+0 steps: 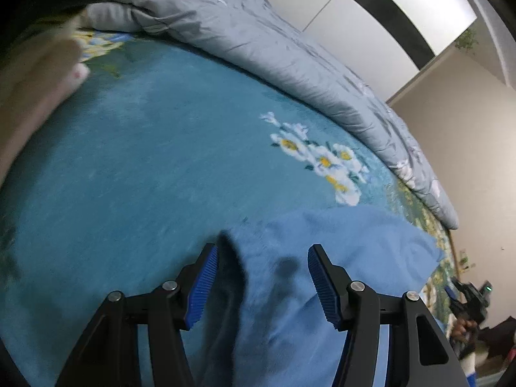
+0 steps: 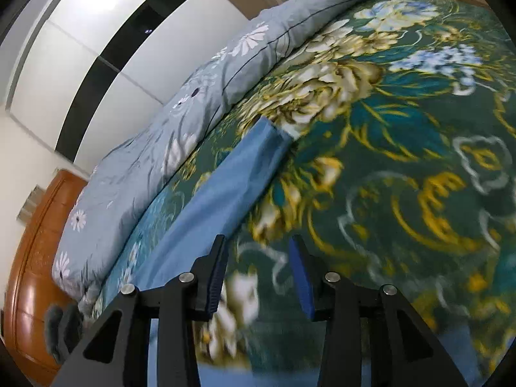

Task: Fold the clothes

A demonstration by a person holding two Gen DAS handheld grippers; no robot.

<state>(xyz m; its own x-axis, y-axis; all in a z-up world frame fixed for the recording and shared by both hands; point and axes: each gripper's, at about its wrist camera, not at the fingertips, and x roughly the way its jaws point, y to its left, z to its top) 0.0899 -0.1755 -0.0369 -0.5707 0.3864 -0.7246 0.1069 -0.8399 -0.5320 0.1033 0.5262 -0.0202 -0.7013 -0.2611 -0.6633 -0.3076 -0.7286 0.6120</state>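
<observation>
Bedroom setting: a bed [image 2: 419, 135] covered by a teal flowered blanket, with a grey quilt [image 1: 290, 58] rolled along its far edge and pale wardrobe doors [image 2: 96, 32] behind. On the blanket lies the blue garment [image 1: 338, 258], stretched in a long band; in the right wrist view it runs from the near left toward the quilt [image 2: 225, 187].

Risk, as a judgement: the cloth lies loose on a plush blanket, so any drag may pull the fold askew or bunch its edge. A dark fold of the cloth stands just beside the left pad and could catch on it.

Left hand-held gripper [image 1: 262, 282]: jaws apart, about half open, poised over the near end of the garment; the pads [image 1: 322, 287] press on nothing, though whether the left one brushes that dark fold cannot be told.

Right hand-held gripper [image 2: 258, 277]: jaws apart, less widely, with only the flowered blanket between them; the garment lies just left of the left finger, not gripped.
</observation>
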